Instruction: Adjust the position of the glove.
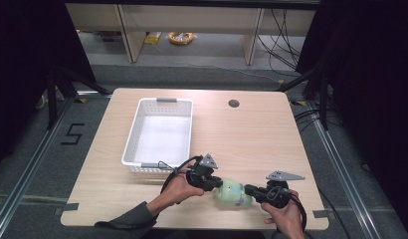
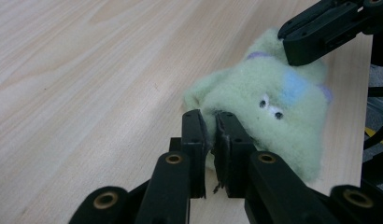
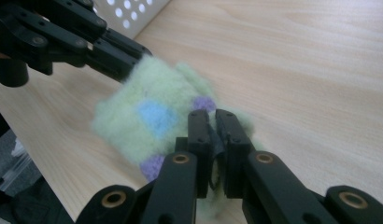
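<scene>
From the high view, your left hand-held gripper [image 1: 218, 184] and your right hand-held gripper [image 1: 248, 189] meet on opposite sides of a pale green plush toy [image 1: 233, 193]. It sits near the front edge of the tabletop [image 1: 252, 134], right of centre. The white perforated basket [image 1: 137, 129] stands behind and to the left, apart from the toy and with nothing in it.

In the left gripper view, your jaws stand nearly together, pinching a small fold of fleece at the near edge of the plush toy [image 2: 269, 116]. Its two small eyes face the camera, and a blue patch sits just beyond them. The right hand-held gripper [image 2: 292, 44] bites in at the toy's far top corner.

In the right gripper view, your jaws are likewise almost closed on a tuft of the plush toy [image 3: 147, 116], beside a purple patch. The left hand-held gripper [image 3: 133, 63] grips the opposite corner, and a corner of the basket [image 3: 129, 14] shows behind it.

Expect the toy to be very light, soft and floppy; it will likely sag between the two grips when lifted, but it shouldn't break or slip much. Both holds look shallow, on fluff rather than body. A deeper bite into the stuffing or a seam would probably hold more surely.
</scene>
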Tool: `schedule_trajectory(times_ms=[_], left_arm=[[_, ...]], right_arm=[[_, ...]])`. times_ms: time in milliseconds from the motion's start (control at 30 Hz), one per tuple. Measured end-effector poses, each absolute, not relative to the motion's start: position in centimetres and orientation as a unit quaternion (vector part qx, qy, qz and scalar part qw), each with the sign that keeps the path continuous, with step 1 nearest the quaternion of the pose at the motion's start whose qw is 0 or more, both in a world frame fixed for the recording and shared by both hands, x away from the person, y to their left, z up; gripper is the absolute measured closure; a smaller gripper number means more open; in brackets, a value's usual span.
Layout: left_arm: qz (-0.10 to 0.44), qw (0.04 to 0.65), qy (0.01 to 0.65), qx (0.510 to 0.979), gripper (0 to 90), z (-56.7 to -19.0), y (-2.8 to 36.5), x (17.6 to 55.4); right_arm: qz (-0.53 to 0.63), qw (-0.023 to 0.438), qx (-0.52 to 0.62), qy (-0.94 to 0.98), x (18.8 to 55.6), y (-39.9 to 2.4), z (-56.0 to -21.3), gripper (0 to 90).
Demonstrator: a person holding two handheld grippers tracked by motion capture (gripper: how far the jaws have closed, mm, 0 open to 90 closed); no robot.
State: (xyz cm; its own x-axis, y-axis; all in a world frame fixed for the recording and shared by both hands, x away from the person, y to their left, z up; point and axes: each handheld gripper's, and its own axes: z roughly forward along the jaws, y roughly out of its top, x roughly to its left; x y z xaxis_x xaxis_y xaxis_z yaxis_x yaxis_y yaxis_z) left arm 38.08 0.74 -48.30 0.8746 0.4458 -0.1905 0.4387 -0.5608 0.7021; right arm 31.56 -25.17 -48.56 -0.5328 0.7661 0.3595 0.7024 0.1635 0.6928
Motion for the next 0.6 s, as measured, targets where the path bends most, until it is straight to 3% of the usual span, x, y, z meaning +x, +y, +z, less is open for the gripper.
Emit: schedule_trajectory(times_ms=[267, 367, 600], left_arm=[[0.004, 0.407, 0.271, 0.872, 68.1, -48.0, 1.7, 37.8], [-0.005, 0.416, 0.292, 0.861, 61.4, -47.6, 2.5, 37.0], [-0.048, 0.42, 0.332, 0.843, 48.6, -48.2, 2.8, 36.1]], right_arm=[[0.411, 0.054, 0.48, 0.773, 31.5, -25.5, -48.9, 76.6], [0.412, 0.056, 0.495, 0.763, 31.1, -25.5, -48.6, 64.8], [0.409, 0.062, 0.506, 0.757, 30.9, -26.1, -48.8, 52.6]])
